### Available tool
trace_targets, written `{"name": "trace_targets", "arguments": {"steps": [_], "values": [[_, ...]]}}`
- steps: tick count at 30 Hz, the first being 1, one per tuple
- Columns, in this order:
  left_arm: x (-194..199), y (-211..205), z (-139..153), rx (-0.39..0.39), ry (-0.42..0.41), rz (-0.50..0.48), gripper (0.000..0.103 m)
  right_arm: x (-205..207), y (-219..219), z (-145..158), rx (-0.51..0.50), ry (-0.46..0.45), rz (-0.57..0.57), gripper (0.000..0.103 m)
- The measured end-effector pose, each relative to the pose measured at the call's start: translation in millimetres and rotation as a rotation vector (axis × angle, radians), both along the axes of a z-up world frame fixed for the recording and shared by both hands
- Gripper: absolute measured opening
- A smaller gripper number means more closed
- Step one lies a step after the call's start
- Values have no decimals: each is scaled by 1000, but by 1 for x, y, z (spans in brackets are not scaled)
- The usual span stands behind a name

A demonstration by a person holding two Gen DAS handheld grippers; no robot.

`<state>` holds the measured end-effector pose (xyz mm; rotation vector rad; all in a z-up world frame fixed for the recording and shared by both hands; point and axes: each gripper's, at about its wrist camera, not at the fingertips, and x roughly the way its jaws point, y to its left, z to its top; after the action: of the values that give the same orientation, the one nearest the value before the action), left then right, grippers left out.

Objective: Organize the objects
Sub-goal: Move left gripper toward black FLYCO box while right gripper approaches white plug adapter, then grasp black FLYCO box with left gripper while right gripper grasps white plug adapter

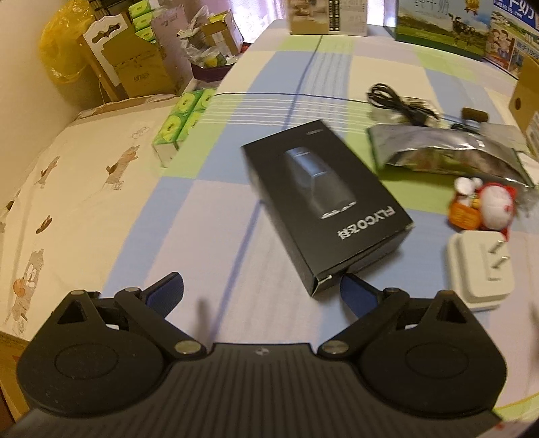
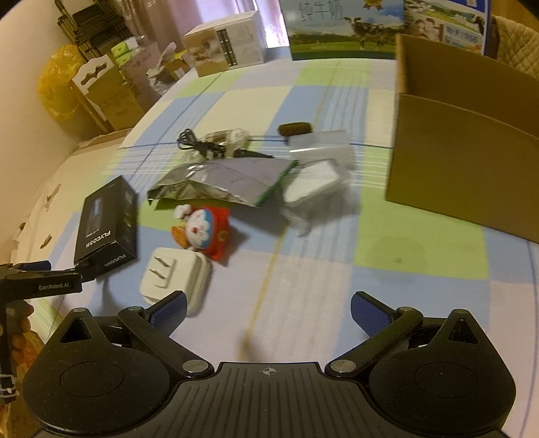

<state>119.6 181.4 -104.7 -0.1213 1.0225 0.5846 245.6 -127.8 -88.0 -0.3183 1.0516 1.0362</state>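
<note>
Left claw (image 1: 262,286) spread wide, nothing between its blue pads, hovering low over the checked counter (image 1: 209,209); the black box (image 1: 325,205) lies flat just beyond it at one o'clock, its near corner almost at the right pad, and the lid reads "FLYCO" upside down over a picture of a dark cylinder too blurred to make out. Right claw (image 2: 268,311) gapes open and empty as well, with the white plug adapter (image 2: 175,274) prongs-up right beside its left pad at eleven o'clock. Past that, at eleven, the red-and-white toy figure (image 2: 203,232), then the silver foil pouch (image 2: 222,183) at twelve, its far edge smeared by motion. A crumpled clear bag (image 2: 315,182) sits just right of the pouch, contents unreadable. The black cable (image 2: 198,145) is coiled further out, with a small brown lump (image 2: 294,128) near it that I can't identify. At two o'clock stands the cardboard box (image 2: 465,175), cut off by the frame's right edge, inside hidden. The left device's arm, seen from the right wrist, carries "GenRobot.AI". A milk carton (image 2: 340,28) at the far edge is cropped on top.
</note>
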Motion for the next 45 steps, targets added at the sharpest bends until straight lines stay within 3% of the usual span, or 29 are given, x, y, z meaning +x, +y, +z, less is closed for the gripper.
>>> {"name": "trace_targets", "arguments": {"steps": [8,16,25,30,37,45], "values": [[-2,54,-6,5,18,-40,98,-40,39,-11,-1,7,-19,101],[-15,74,-1,-32,0,-90,98,-73,81,-35,-30,-21,-40,101],[-19,76,31,-137,-92,-95,99,-78,104,-55,-92,-44,-73,79],[6,68,45,-165,-139,-162,102,-79,100,-54,-104,-73,-54,63],[62,52,26,-176,-78,-233,102,-71,76,-53,-134,-76,-53,63],[100,50,0,-141,8,-262,102,-34,22,-52,-144,-71,-265,63]]}}
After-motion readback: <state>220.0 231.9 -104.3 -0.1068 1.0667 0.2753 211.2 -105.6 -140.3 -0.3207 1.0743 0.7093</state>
